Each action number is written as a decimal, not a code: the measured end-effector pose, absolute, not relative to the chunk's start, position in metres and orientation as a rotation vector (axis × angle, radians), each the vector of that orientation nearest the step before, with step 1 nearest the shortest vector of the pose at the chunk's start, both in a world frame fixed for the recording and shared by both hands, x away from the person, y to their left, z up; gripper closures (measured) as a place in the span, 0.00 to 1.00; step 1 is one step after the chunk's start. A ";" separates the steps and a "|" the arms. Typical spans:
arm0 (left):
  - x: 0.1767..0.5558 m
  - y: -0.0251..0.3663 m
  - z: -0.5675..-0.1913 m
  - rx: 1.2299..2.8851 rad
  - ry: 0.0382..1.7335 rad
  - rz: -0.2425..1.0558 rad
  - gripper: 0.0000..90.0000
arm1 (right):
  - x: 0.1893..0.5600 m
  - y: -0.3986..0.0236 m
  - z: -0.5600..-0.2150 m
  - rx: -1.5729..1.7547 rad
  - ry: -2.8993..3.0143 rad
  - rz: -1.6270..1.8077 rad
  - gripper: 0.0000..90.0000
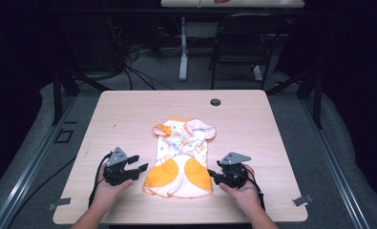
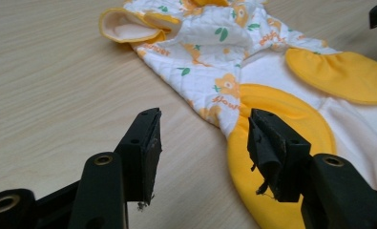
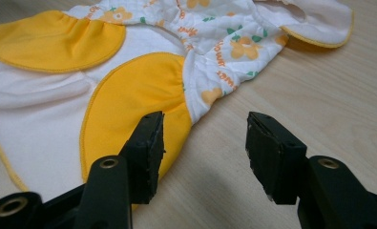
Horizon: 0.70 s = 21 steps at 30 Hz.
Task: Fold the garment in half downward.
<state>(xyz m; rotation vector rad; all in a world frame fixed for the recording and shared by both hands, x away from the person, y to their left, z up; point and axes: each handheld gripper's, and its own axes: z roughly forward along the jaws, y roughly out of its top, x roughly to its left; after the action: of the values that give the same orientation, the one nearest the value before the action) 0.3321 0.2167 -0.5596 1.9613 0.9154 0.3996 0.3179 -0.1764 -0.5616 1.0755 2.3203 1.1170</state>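
A small white and orange baby garment (image 1: 182,157) with a flower print lies flat in the middle of the wooden table (image 1: 129,114), its orange-patched bottom toward me. My left gripper (image 1: 139,168) rests on the table just left of the garment's lower edge, jaws open and empty. In the left gripper view the garment (image 2: 253,62) lies ahead, its orange hem near the left gripper (image 2: 203,140). My right gripper (image 1: 214,175) sits at the garment's lower right, open and empty. In the right gripper view the orange patch (image 3: 133,100) lies beside the right gripper (image 3: 203,143).
A round dark grommet (image 1: 215,102) sits near the table's far edge. Beyond the table stand a black chair (image 1: 243,43), a white desk leg (image 1: 183,47) and floor cables (image 1: 129,62). Metal brackets (image 1: 302,200) stick out at the near corners.
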 end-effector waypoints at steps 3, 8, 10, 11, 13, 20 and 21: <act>0.332 0.216 -0.558 1.969 0.920 0.381 0.53 | 0.319 -0.175 -0.562 1.086 2.330 1.118 0.53; 0.331 0.215 -0.558 1.978 0.926 0.352 0.65 | 0.319 -0.172 -0.559 1.114 2.329 1.168 0.62; 0.331 0.215 -0.558 1.981 0.919 0.340 0.68 | 0.319 -0.170 -0.558 1.096 2.342 1.147 0.67; 0.331 0.215 -0.558 1.981 0.919 0.340 0.69 | 0.319 -0.170 -0.558 1.096 2.342 1.147 0.67; 0.332 0.214 -0.559 2.006 0.911 0.328 0.73 | 0.319 -0.166 -0.559 1.073 2.362 1.130 0.72; 0.335 0.205 -0.560 2.025 0.887 0.338 0.77 | 0.322 -0.155 -0.560 1.010 2.398 1.085 0.79; 0.336 0.200 -0.559 2.038 0.877 0.335 0.78 | 0.322 -0.152 -0.559 0.979 2.409 1.072 0.82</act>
<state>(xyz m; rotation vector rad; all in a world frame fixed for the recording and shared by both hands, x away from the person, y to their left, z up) 0.3362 0.2005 -0.5595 2.0377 0.8773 0.3349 0.3216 -0.1521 -0.5585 0.9792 2.4092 1.0717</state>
